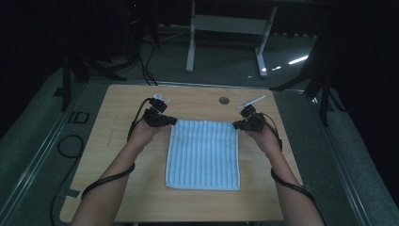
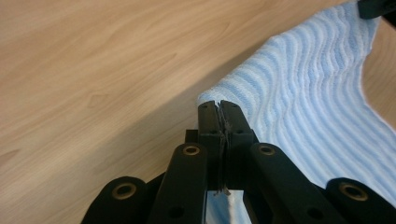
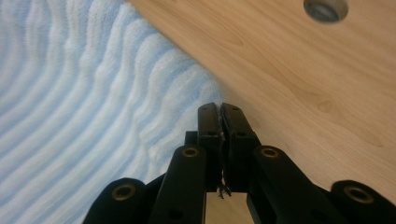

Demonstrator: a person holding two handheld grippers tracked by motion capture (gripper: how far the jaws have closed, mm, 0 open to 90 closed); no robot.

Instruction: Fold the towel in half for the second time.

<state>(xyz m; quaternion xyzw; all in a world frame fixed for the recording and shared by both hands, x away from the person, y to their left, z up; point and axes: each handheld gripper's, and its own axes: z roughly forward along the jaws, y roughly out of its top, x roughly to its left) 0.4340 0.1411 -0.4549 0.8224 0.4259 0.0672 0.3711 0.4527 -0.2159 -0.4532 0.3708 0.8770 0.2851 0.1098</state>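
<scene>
Each claw is clamped on a far corner of the blue towel (image 1: pixel 203 153): left claw (image 1: pixel 170 121), right claw (image 1: pixel 236 125). Best lift both evenly, keeping the edge between them taut.

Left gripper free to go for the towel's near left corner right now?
Probably not. The left gripper is shut on the towel's far left corner, as the right gripper is on the far right one. The table beside the near corner is bare, but it would have to let go first.
</scene>
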